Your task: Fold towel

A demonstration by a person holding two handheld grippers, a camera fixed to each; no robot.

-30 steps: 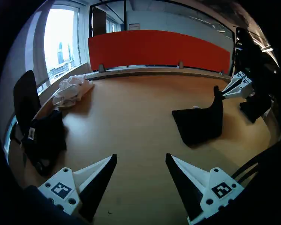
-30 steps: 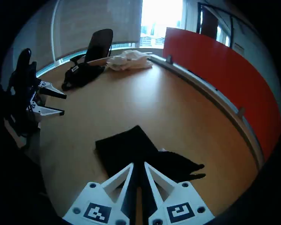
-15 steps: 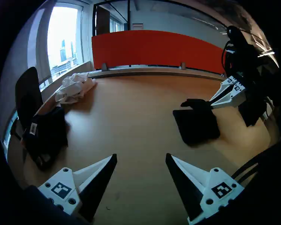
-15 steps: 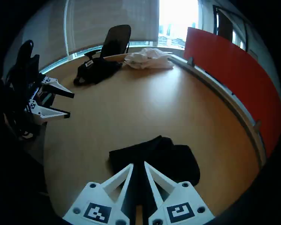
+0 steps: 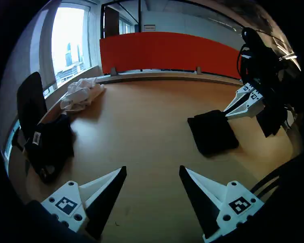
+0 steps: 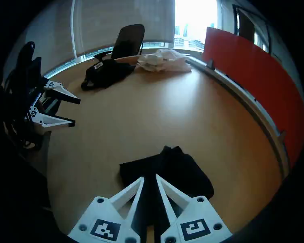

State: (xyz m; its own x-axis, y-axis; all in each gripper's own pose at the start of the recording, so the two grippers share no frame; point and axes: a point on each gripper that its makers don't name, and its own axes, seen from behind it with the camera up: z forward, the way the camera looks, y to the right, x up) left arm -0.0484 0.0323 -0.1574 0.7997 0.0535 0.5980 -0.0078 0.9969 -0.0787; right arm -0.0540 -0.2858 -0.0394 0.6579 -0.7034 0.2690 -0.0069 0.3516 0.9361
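A black towel [image 5: 212,131] lies folded in a flat, roughly square pad on the wooden table [image 5: 144,117], to the right in the left gripper view. My right gripper [image 6: 149,177] is shut on the towel [image 6: 172,174] at its near edge, with dark cloth showing in the narrow gap between the fingers. From the left gripper view, the right gripper [image 5: 227,114] rests low at the towel's far right corner. My left gripper [image 5: 152,168] hovers open above bare table, well short of the towel; it also shows as the left gripper [image 6: 76,111] at the table's left edge.
A crumpled white cloth [image 5: 81,92] lies at the back left of the table, and a black bag [image 5: 50,146] sits nearer on the left. A dark office chair [image 6: 127,40] stands behind them. A red partition [image 5: 172,52] runs along the far edge.
The right gripper carried the raised towel edge over and down. The towel went from standing up, to bunched, to lying flat and folded. The left gripper stayed open in place.
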